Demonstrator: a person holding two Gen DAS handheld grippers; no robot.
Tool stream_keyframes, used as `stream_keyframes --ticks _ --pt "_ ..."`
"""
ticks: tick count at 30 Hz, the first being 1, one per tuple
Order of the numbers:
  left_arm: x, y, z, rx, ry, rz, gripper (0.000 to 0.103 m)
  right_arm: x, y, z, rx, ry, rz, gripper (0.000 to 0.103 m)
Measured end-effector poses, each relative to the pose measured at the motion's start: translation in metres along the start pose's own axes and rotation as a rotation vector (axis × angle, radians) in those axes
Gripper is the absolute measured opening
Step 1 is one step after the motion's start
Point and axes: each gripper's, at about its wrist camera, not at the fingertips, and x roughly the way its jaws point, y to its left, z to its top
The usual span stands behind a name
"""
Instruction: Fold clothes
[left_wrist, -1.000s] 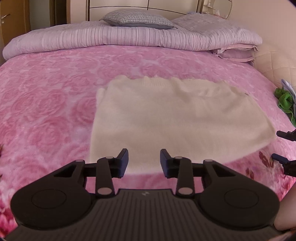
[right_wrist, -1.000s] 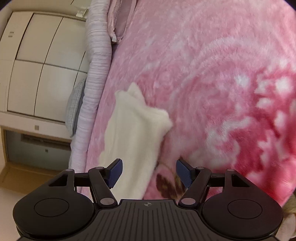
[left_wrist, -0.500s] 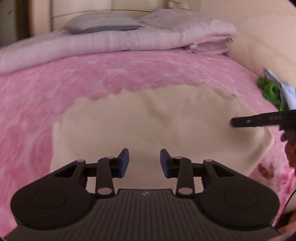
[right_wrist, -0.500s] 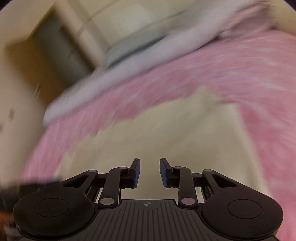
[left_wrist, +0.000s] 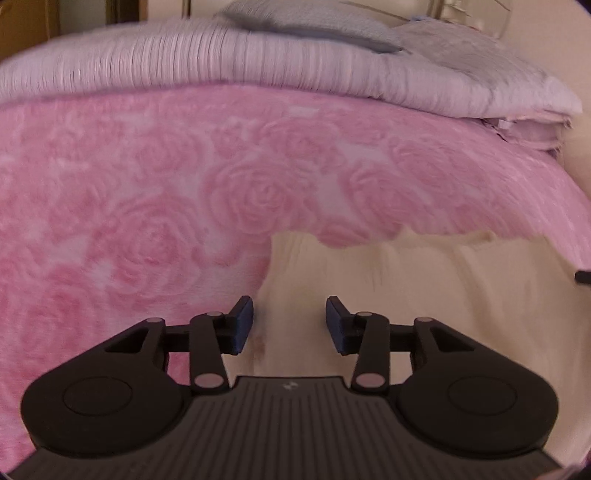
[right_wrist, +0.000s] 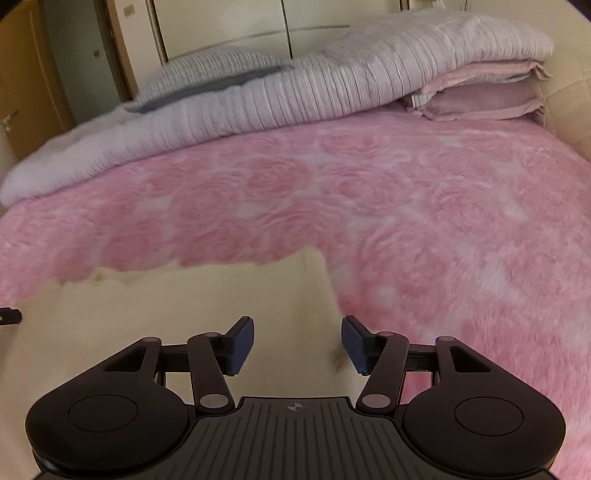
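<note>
A cream knitted garment (left_wrist: 424, 295) lies flat on the pink rose-patterned blanket (left_wrist: 147, 192). My left gripper (left_wrist: 290, 323) is open and empty, low over the garment's left edge. In the right wrist view the same garment (right_wrist: 166, 317) fills the lower left, and my right gripper (right_wrist: 297, 343) is open and empty, low over its right edge. The tip of the other gripper shows at the right rim of the left wrist view (left_wrist: 583, 276) and at the left rim of the right wrist view (right_wrist: 9, 315).
A rolled lilac duvet (right_wrist: 295, 96) with a grey checked pillow (right_wrist: 210, 70) lies along the head of the bed. Folded pink pillows (right_wrist: 484, 96) are stacked at the far right. A cream headboard (right_wrist: 229, 22) and wooden doors stand behind.
Both grippers have come down and forward to the garment's two side edges. The right gripper swung from a sideways view to facing the headboard and opened wider again.
</note>
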Motion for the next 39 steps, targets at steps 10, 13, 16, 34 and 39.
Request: stream_keyframes --ticks 10,13,16,34,39 --pt "0.017 -0.004 -0.009 0.105 -0.085 0.084 0.011 0.023 -0.029 0.001 0.048 -0.032 -0.096 0.010" --pt "0.015 -0.009 -0.007 0.132 -0.089 0.143 0.017 0.019 -0.024 0.000 0.026 -0.039 -0.129 0.012" --pt "-0.001 -0.021 -0.004 0.167 -0.125 0.235 0.028 0.014 -0.017 0.000 -0.006 -0.046 -0.159 0.024" --pt "-0.023 -0.037 -0.013 0.128 -0.108 0.127 0.022 -0.007 0.036 -0.017 -0.097 -0.137 0.000 0.029" --pt "-0.084 -0.045 -0.038 0.105 -0.158 0.050 0.022 -0.090 0.005 -0.057 0.205 -0.272 0.246 0.037"
